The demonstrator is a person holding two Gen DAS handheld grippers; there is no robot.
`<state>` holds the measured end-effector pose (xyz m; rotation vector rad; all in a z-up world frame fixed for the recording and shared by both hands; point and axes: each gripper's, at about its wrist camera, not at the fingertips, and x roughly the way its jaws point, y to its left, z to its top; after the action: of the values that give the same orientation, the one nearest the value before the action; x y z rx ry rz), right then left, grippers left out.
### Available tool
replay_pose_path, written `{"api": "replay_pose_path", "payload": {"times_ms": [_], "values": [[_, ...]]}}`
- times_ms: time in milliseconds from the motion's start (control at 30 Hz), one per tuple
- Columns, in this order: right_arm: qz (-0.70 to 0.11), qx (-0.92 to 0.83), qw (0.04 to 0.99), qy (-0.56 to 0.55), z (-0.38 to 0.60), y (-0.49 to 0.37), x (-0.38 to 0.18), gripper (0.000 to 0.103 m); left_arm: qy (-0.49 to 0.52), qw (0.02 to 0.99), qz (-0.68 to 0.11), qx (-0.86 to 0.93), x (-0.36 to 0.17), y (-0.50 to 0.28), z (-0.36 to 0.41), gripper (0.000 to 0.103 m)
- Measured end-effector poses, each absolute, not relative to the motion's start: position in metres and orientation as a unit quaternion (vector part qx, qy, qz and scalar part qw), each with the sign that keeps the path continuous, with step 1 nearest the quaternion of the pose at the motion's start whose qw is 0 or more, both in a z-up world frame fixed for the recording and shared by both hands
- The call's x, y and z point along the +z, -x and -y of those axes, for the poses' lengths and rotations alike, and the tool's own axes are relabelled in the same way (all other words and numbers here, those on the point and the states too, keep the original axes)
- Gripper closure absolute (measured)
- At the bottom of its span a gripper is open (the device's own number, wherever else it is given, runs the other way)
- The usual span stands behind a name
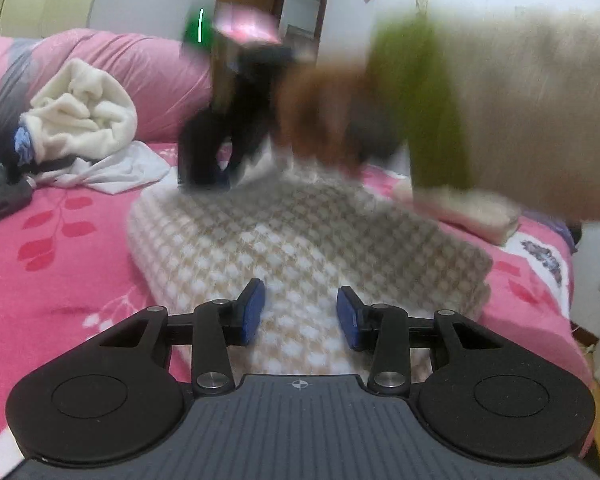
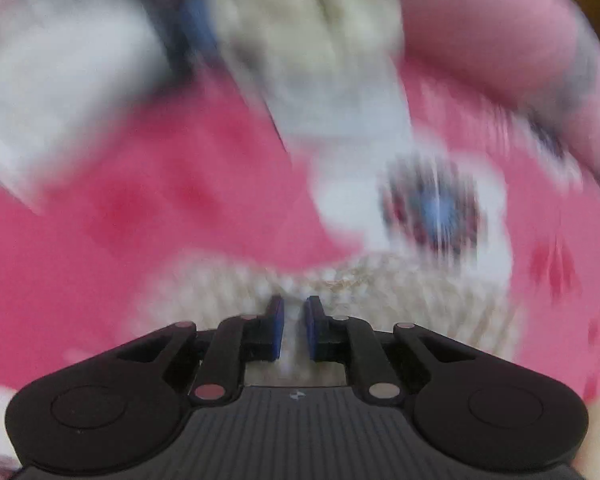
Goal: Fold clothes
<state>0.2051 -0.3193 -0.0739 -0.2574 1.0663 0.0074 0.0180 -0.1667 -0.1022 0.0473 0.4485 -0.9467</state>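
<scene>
A beige-and-white checked garment [image 1: 300,240] lies in a folded heap on the pink bed. My left gripper [image 1: 300,314] is open, its blue pads apart just above the garment's near edge, holding nothing. My right gripper [image 1: 208,176] shows blurred at the garment's far edge, held by a hand in a green-cuffed fleece sleeve. In the blurred right wrist view my right gripper [image 2: 294,326] has its pads nearly together with pale cloth of the checked garment [image 2: 340,284] between them.
A cream fleece and white clothes [image 1: 84,120] lie piled at the back left against a rolled pink quilt [image 1: 148,68]. A folded cream item [image 1: 460,208] lies at the right. The bed's right edge [image 1: 572,280] drops to the floor.
</scene>
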Motion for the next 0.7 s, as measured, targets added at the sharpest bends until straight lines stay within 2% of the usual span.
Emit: {"api": "replay_pose_path", "payload": {"times_ms": [167, 333, 400, 467, 500, 567, 700], "values": [[-0.505, 0.004, 0.860, 0.071, 0.329, -0.207, -0.049, 0.091, -0.020, 0.860, -0.216, -0.461, -0.102, -0.018, 0.165, 0.063], [-0.453, 0.059, 0.889, 0.041, 0.310, -0.188, 0.020, 0.091, -0.014, 0.859, -0.220, -0.462, -0.103, -0.018, 0.162, 0.063], [-0.469, 0.079, 0.878, 0.052, 0.299, -0.191, 0.010, 0.091, -0.013, 0.859, -0.221, -0.463, -0.103, -0.017, 0.162, 0.063], [-0.514, 0.061, 0.850, 0.093, 0.292, -0.202, -0.046, 0.092, -0.021, 0.863, -0.219, -0.454, -0.104, -0.016, 0.165, 0.063], [-0.512, 0.054, 0.851, 0.105, 0.289, -0.204, -0.066, 0.091, -0.024, 0.866, -0.218, -0.449, -0.104, -0.016, 0.166, 0.063], [-0.499, 0.049, 0.859, 0.108, 0.282, -0.207, -0.071, 0.091, -0.018, 0.863, -0.222, -0.453, -0.104, -0.017, 0.164, 0.063], [-0.508, 0.041, 0.854, 0.102, 0.278, -0.207, -0.046, 0.092, -0.014, 0.859, -0.225, -0.459, -0.103, -0.017, 0.162, 0.063]]}}
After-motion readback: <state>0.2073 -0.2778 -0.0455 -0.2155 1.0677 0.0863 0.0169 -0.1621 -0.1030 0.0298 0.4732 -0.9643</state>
